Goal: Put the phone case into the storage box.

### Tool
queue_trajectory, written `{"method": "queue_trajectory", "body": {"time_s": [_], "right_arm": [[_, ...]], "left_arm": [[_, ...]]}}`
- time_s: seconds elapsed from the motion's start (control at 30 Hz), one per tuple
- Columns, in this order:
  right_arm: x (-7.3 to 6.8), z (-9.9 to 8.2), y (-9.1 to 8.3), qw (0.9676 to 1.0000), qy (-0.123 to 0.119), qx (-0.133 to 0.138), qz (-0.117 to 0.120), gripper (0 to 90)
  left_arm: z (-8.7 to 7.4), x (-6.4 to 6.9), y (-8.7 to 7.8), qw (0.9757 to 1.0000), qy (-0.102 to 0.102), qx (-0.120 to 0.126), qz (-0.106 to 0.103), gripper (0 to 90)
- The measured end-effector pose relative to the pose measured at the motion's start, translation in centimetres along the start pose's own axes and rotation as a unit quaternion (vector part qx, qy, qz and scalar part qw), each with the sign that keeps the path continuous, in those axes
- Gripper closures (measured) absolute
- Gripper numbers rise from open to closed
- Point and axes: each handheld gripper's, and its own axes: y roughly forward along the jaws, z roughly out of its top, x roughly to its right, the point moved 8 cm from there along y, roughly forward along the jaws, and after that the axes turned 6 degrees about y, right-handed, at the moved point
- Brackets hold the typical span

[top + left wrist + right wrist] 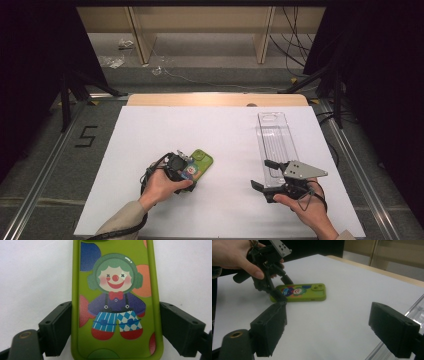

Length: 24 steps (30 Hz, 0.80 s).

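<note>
A green phone case [201,161] printed with a clown lies flat on the white sheet [225,125], left of the middle. My left gripper [188,174] points down over its near end. In the left gripper view the two black jaws touch both long edges of the case [115,302], so my left gripper [115,327] is shut on it. The right gripper view shows the case [299,292] lying on the sheet with the left gripper [282,288] astride it. My right gripper [261,173] stands open beside the near end of a clear plastic tray [275,135], with nothing between its jaws [329,332].
The white sheet covers most of the table, and a wooden edge [215,99] shows at the back. The clear tray's rim [414,310] runs along the right. Black stands and cables lie on the floor beyond the table.
</note>
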Motion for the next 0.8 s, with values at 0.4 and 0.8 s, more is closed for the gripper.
{"method": "queue_trajectory", "body": {"time_s": [0.4, 0.8], "right_arm": [[0.0, 0.1, 0.0, 1.0, -0.001, 0.002, -0.001, 16.0], [0.0, 0.3, 0.0, 1.0, -0.001, 0.007, -0.002, 15.9]], "left_arm": [[0.0, 0.0, -0.1, 0.9999, 0.003, 0.011, -0.001, 16.4], [0.8, 0.2, -1.4, 0.9981, 0.008, 0.061, 0.002, 16.4]]}}
